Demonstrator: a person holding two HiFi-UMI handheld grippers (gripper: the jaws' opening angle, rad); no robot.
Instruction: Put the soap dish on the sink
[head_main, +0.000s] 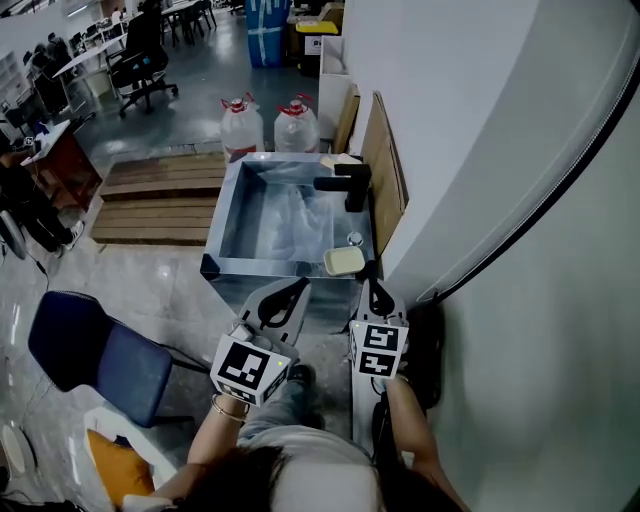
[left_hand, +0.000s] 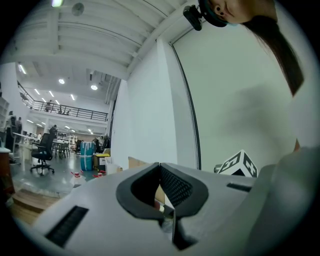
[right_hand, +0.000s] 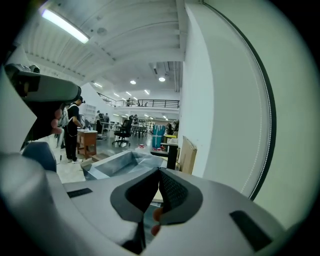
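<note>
Head view | soap dish (head_main: 344, 261) on sink (head_main: 221, 213) rim, contents unclear | left hand-held gripper (head_main: 300, 284), right hand-held gripper (head_main: 375, 287) closed

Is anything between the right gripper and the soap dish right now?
Nothing visible. The soap dish lies at the near right corner of the sink, just ahead of the right gripper, whose jaws are shut; the black faucet stands beyond it.

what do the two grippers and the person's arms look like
Both the left gripper and right gripper have pale grey bodies with black, curved jaw pads, finely textured inside. Each carries a cube with black-and-white square markers. The arms are bare of sleeves; a thin bangle sits on the left wrist.
</note>
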